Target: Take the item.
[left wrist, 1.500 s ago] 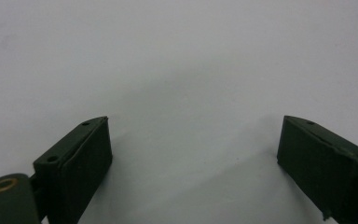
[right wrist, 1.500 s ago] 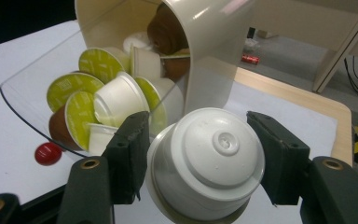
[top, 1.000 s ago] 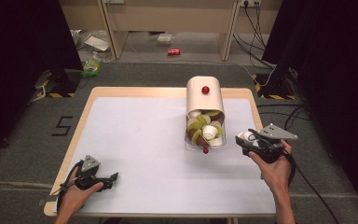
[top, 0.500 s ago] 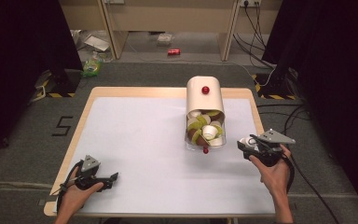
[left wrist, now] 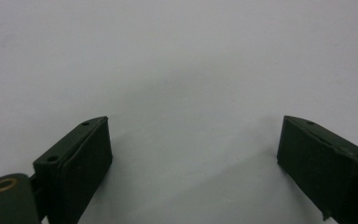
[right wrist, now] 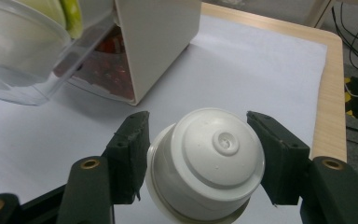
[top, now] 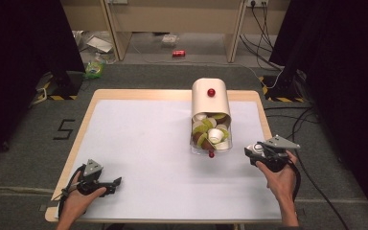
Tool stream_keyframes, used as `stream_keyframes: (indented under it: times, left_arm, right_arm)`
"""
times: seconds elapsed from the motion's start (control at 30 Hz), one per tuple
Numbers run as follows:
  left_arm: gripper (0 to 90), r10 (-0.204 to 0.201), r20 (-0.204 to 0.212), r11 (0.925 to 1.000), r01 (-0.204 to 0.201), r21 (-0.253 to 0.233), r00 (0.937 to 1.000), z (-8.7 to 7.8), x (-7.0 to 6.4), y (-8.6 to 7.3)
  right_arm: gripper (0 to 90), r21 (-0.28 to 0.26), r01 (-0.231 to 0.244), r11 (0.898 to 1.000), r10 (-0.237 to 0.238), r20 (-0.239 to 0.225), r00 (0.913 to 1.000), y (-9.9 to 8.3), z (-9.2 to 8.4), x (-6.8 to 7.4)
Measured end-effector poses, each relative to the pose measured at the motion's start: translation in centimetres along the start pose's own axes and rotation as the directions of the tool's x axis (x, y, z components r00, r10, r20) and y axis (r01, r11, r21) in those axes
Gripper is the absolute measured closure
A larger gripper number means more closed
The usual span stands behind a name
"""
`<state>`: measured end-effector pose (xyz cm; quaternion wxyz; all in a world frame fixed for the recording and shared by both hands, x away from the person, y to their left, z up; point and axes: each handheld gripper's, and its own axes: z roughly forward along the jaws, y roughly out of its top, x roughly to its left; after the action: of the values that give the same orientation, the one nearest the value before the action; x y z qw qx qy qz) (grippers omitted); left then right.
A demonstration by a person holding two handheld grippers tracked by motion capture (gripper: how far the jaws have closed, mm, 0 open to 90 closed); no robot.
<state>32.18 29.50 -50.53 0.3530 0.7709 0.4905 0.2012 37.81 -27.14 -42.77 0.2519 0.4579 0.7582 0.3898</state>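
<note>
- A white coffee capsule [right wrist: 205, 163] sits clamped between the fingers [right wrist: 130, 149] of the right gripper [top: 258, 154], its domed end facing the camera on that gripper.
- It is held just above the white table [top: 139, 143], near the right edge and to the right of the dispenser's open mouth.
- The cream capsule dispenser [top: 210, 103] lies beside it, with a clear tray [top: 211, 141] at its front holding more white, green and brown capsules.
- The left gripper [top: 98, 181] rests near the table's front left corner, its fingers [left wrist: 81, 158] apart with nothing between them.
- Judging by this, one capsule has been taken out and awaits setting down; many remain in the tray, so the work looks to be at an early stage.
</note>
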Motion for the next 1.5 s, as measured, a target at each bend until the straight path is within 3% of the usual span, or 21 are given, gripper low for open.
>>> stream_keyframes:
  times: [0.9, 1.5]
  left_arm:
    - [9.2, -0.001, 0.000, 1.0000, 0.001, -0.001, 1.0000, 0.0, 0.0, 0.0]
    - [9.2, 0.000, 0.000, 1.0000, 0.000, 0.000, 1.0000, 0.0, 0.0, 0.0]
  right_arm:
    - [41.7, 0.085, -0.004, 0.996, 0.003, 0.019, 0.9998, -2.2, 2.1, -0.7]
    - [41.6, 0.134, 0.015, 0.991, -0.017, 0.008, 0.9998, -3.1, 3.3, -0.3]
